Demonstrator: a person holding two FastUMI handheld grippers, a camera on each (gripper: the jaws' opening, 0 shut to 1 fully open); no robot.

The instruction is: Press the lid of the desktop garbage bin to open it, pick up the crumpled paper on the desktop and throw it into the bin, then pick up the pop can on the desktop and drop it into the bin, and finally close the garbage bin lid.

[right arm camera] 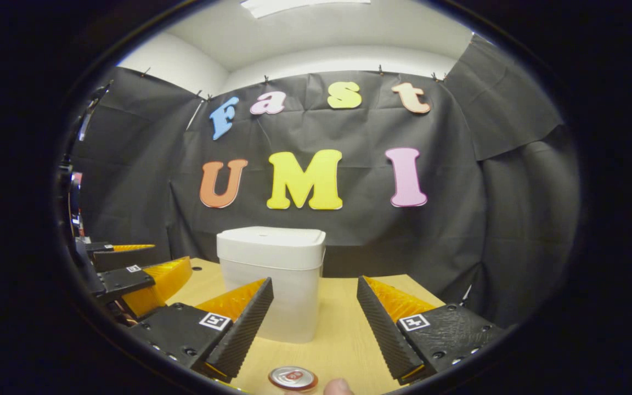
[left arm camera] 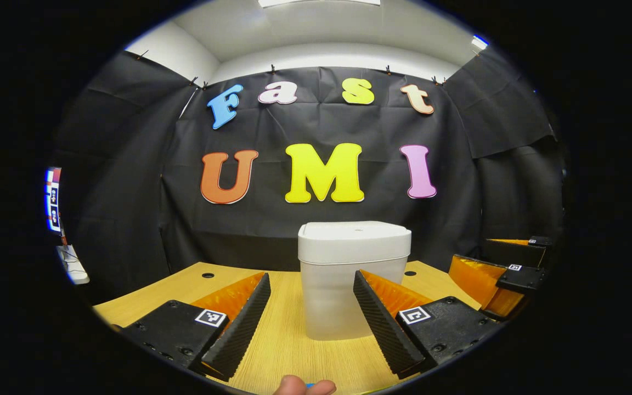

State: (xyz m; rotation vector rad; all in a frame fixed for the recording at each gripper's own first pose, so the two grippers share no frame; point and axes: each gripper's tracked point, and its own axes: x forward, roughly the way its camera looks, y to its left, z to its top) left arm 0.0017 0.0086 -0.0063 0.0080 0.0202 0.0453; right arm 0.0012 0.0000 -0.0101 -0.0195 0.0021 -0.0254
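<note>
A white desktop bin (left arm camera: 349,296) stands upright on the wooden table (left arm camera: 184,285) with its lid (left arm camera: 354,238) down. My left gripper (left arm camera: 310,312) is open just in front of it, with the bin's lower body seen between the fingers. In the right gripper view the bin (right arm camera: 277,291) sits slightly left of centre. My right gripper (right arm camera: 313,321) is open with nothing between its fingers. The silver top of a pop can (right arm camera: 293,378) shows at the bottom edge, below and nearer than the fingers.
The right gripper's fingers (left arm camera: 478,280) show at the right of the left gripper view. The left gripper's fingers (right arm camera: 157,277) appear at the left of the right gripper view. A fingertip (left arm camera: 305,387) pokes in at the bottom edge. Black cloth walls close the booth.
</note>
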